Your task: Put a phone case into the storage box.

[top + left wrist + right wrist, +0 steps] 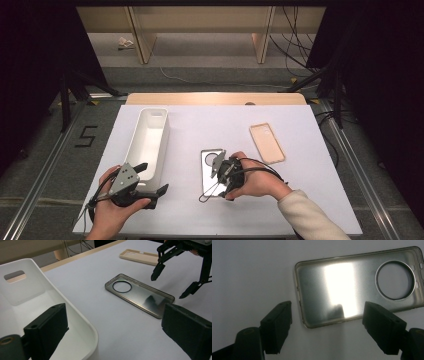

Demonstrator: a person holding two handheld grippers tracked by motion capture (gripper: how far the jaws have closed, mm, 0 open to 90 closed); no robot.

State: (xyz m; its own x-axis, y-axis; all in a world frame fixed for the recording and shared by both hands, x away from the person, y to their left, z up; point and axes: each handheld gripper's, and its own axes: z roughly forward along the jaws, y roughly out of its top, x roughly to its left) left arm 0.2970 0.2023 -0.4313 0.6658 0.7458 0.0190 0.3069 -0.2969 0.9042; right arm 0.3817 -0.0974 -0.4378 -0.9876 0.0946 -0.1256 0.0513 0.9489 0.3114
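right tongs wide open over the grey phone case mid-table, left tongs wide too, straddling the white bin's near rim, tan case toward the right edge

table: white
bin: white
round-hole phone case: see-through grey, shiny
other phone case: pale peach
left gripper: black, grey plate
right gripper: black

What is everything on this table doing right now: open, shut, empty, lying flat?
White bin: upright, empty.
Grey phone case: flat, hollow side up, untouched.
Beige phone case: flat, lying apart.
Left gripper: open, one jaw inside the bin.
Right gripper: open, above the grey case.
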